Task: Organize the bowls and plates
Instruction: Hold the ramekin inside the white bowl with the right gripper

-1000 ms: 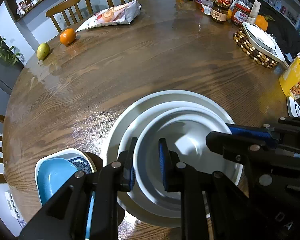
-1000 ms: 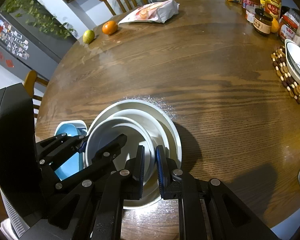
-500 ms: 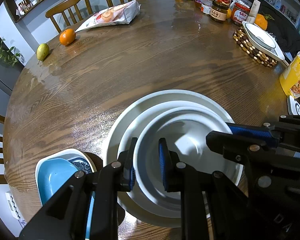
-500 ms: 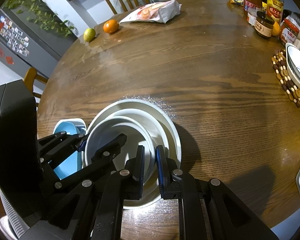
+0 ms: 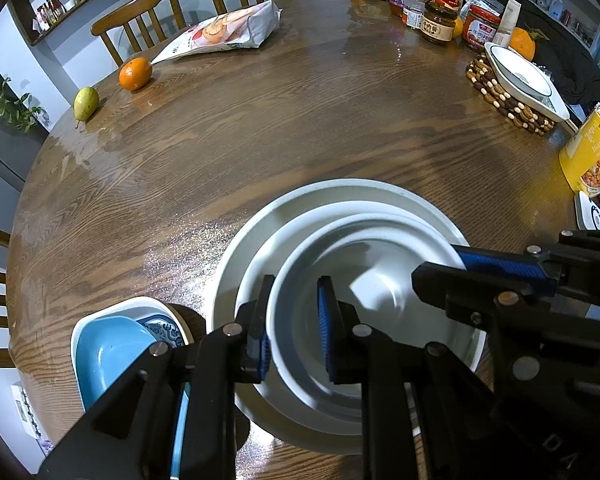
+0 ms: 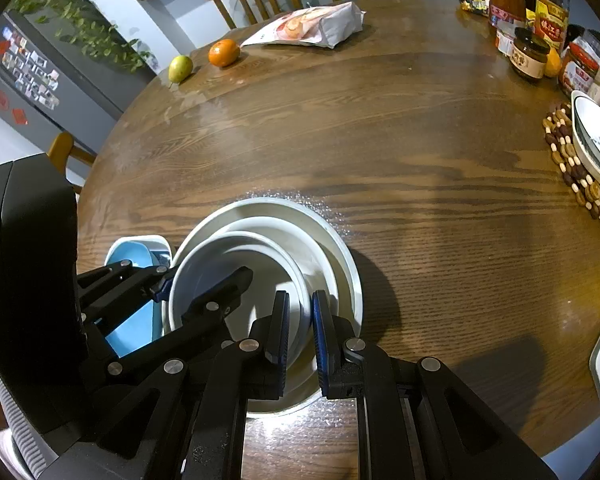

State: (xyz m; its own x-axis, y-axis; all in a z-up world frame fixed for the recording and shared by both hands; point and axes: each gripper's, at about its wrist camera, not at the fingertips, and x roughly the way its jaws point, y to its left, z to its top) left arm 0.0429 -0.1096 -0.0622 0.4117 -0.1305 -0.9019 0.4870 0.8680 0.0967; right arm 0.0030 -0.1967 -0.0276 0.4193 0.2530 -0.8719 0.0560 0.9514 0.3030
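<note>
A white bowl (image 5: 364, 280) sits nested in a stack of larger white plates (image 5: 340, 196) at the table's near edge; it also shows in the right wrist view (image 6: 220, 256). My left gripper (image 5: 292, 320) is shut on the bowl's left rim. My right gripper (image 6: 300, 328) is shut on the bowl's right rim, with the stack's outer plate (image 6: 340, 248) beside it. A light blue dish (image 5: 108, 348) lies in a blue-patterned bowl left of the stack, also seen in the right wrist view (image 6: 132, 256).
A white dish (image 5: 520, 76) rests on a beaded trivet at the right. Jars and bottles (image 5: 436, 4) stand at the far edge. An orange (image 5: 135, 73), a pear (image 5: 86, 102) and a snack bag (image 5: 224, 32) lie far left. A yellow box (image 5: 592, 152) is at the right edge.
</note>
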